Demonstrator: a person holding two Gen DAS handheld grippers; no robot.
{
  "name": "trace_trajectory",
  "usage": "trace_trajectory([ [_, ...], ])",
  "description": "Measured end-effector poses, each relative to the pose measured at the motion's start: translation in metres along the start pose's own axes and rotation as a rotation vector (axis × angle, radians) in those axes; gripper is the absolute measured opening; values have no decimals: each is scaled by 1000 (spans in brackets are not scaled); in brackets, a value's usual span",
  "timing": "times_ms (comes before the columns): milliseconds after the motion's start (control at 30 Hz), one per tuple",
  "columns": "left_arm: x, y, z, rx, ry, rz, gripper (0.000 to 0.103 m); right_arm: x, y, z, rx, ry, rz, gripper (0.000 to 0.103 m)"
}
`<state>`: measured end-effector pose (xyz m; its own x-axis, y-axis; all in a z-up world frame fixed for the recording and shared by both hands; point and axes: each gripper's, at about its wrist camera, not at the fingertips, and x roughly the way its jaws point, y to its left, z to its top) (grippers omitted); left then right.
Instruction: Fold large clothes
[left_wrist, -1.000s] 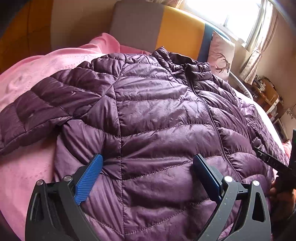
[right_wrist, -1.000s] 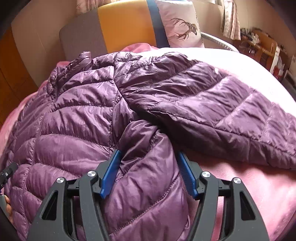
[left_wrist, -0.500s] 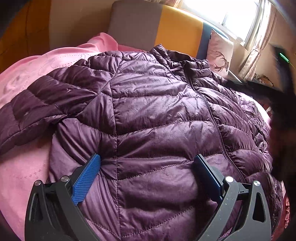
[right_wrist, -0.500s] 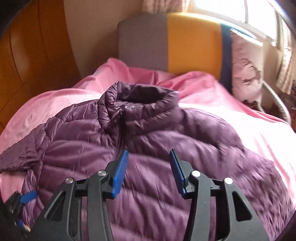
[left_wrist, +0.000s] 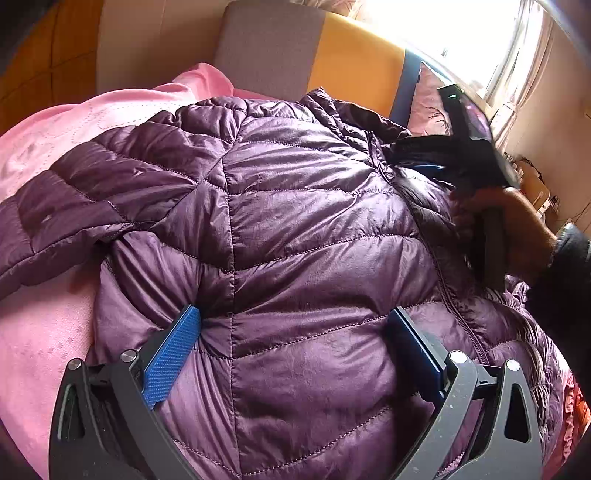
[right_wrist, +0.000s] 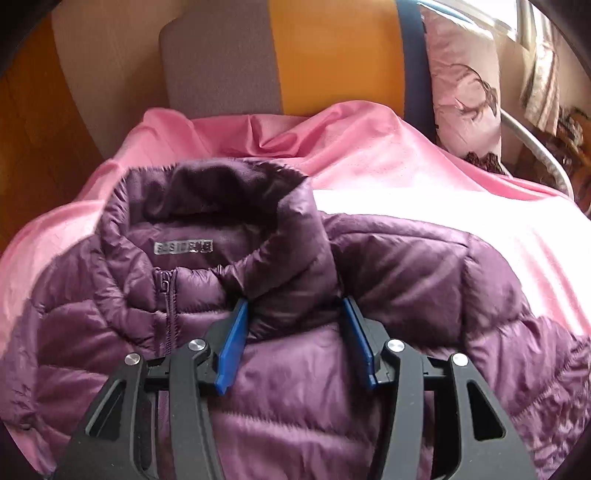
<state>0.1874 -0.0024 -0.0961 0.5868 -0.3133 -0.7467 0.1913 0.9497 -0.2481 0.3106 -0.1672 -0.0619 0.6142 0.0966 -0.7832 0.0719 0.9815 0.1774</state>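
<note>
A purple quilted puffer jacket (left_wrist: 295, 221) lies front up, zipped, on a pink sheet (left_wrist: 44, 325). One sleeve (left_wrist: 74, 206) stretches out to the left. My left gripper (left_wrist: 293, 312) stands wide open over the jacket's lower front, and nothing is pinched between its blue pads. My right gripper (right_wrist: 294, 302) is at the base of the stand-up collar (right_wrist: 221, 206), just right of the zipper (right_wrist: 168, 295). Its jaws are opening with the collar's lower edge between them, not squeezed. In the left wrist view a hand (left_wrist: 517, 214) holds that gripper near the neck.
A grey, orange and blue headboard (right_wrist: 332, 55) stands behind the bed. A pink pillow with a deer print (right_wrist: 465, 81) leans at its right end. Cluttered furniture (left_wrist: 535, 188) and a bright window are far right, and wooden panelling is on the left.
My right gripper left the bunched fold by the right sleeve and travelled up the jacket to the collar. The left gripper has stayed in place, still open.
</note>
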Motion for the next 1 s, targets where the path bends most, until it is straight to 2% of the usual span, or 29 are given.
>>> trace_trajectory([
  [133,0,-2,0,6,3,9,99,-50,-32,-12,58,-32,19,52],
  [267,1,-4,1,11,8,15,99,-103,-92,-43,194,-50,59,53],
  [400,1,-5,2,10,7,13,99,-162,-173,-106,397,-56,75,55],
  [533,0,-6,2,13,7,18,99,-210,-240,-187,584,-45,49,55],
  [600,0,-6,3,15,8,22,99,-232,-271,-225,689,-58,17,59],
  [667,0,-7,3,18,7,25,99,-247,-302,-254,817,-96,34,59],
  [733,0,-7,3,20,9,28,99,-259,-327,-273,930,-170,71,58],
  [833,0,-9,3,28,14,39,99,-268,-352,-278,1046,-237,41,58],
  [867,0,-9,3,29,14,41,99,-269,-359,-278,1083,-258,29,56],
  [967,0,-9,3,32,15,45,99,-265,-373,-272,1126,-263,-28,26],
  [1000,0,-9,3,32,15,45,99,-263,-376,-268,1129,-259,-35,22],
])
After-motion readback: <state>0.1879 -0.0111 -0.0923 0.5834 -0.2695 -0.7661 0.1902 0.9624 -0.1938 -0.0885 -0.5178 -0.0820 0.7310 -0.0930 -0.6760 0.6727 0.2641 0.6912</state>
